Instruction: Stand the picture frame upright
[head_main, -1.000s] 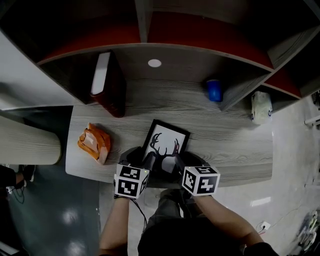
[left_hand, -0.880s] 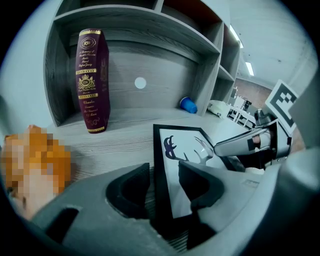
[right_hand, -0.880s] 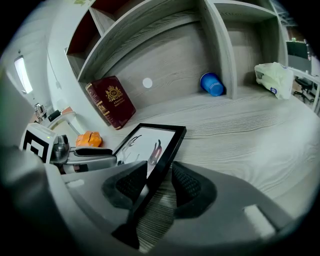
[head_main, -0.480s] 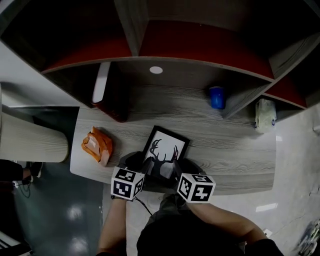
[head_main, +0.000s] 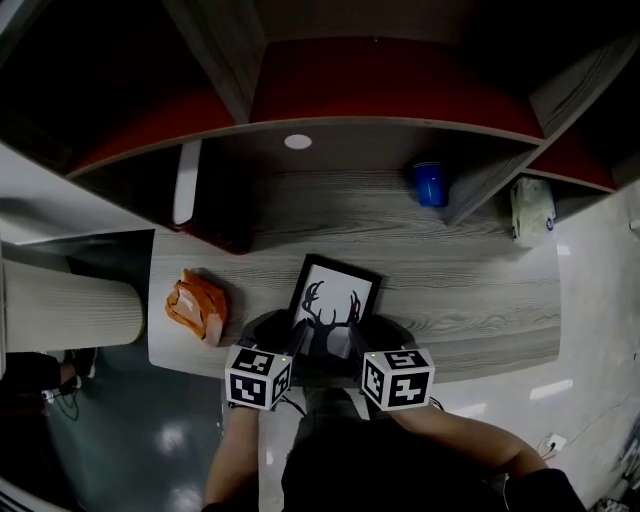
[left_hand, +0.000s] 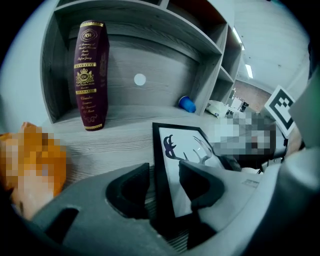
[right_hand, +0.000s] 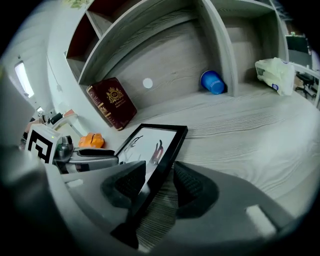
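The picture frame (head_main: 333, 292), black-rimmed with an antler print, rests tilted on the wooden table (head_main: 460, 290) near its front edge. My left gripper (left_hand: 164, 187) straddles the frame's (left_hand: 182, 150) left edge, and a thin strip of table grain shows between the left pad and the rim. My right gripper (right_hand: 159, 182) straddles the frame's (right_hand: 150, 145) right edge. Its jaws have just been opening, and table shows between the right pad and the rim. In the head view the grippers' marker cubes hide the frame's near corners.
A dark red book (left_hand: 89, 75) stands in the shelf bay at the back left. A blue cup (head_main: 428, 183) lies on its side at the back right. An orange object (head_main: 197, 305) sits left of the frame, and a white bag (head_main: 530, 210) lies far right.
Both grippers stay at the frame's near corners and the frame keeps its place. The head view has shifted a little, so everything sits slightly differently in the picture.
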